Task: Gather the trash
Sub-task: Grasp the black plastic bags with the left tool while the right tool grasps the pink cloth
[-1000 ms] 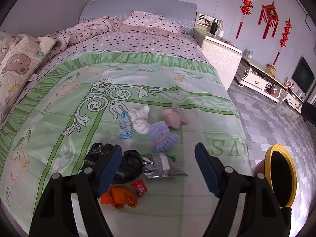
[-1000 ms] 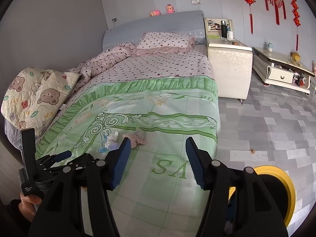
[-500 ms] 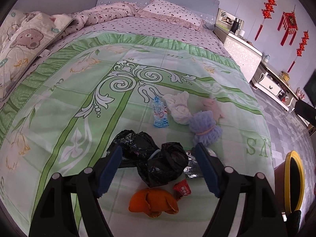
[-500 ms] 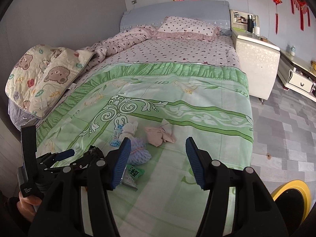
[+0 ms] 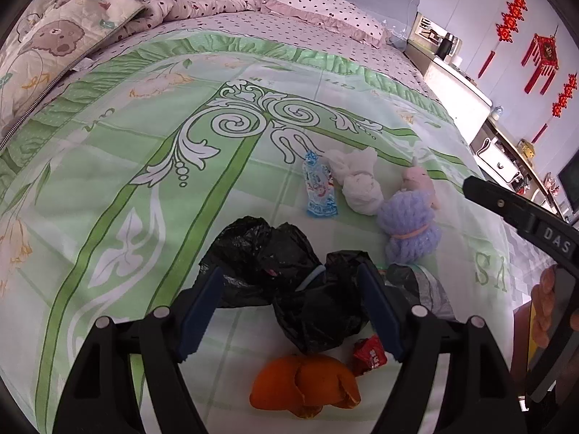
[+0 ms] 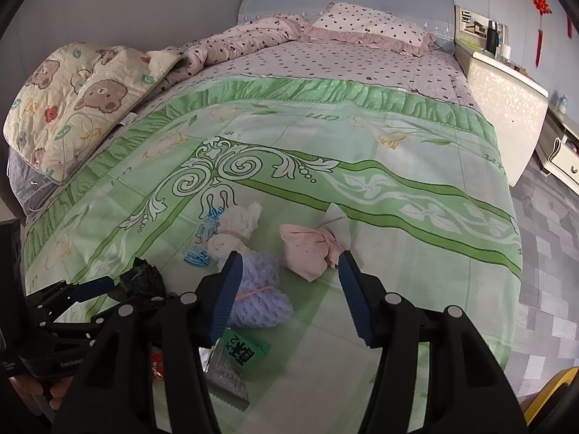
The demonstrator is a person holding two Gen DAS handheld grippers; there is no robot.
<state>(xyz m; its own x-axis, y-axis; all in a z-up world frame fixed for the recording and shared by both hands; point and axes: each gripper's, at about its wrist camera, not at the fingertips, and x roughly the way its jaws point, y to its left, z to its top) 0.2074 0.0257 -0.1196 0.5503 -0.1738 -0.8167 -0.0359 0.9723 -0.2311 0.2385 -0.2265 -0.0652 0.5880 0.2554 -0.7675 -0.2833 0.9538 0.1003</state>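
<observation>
Black bag (image 5: 289, 275) between open left tool (image 5: 289, 311) fingers; untouched

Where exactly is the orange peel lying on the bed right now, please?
In the left wrist view, the orange peel lies low on the green bedspread, just below the crumpled black plastic bag and left of the small red wrapper.

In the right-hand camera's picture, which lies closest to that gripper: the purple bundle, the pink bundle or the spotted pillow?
From the right gripper:
1. Purple bundle, at its left finger.
2. Pink bundle, just beyond, toward the right finger.
3. Spotted pillow, far off at the bed's head.
</observation>
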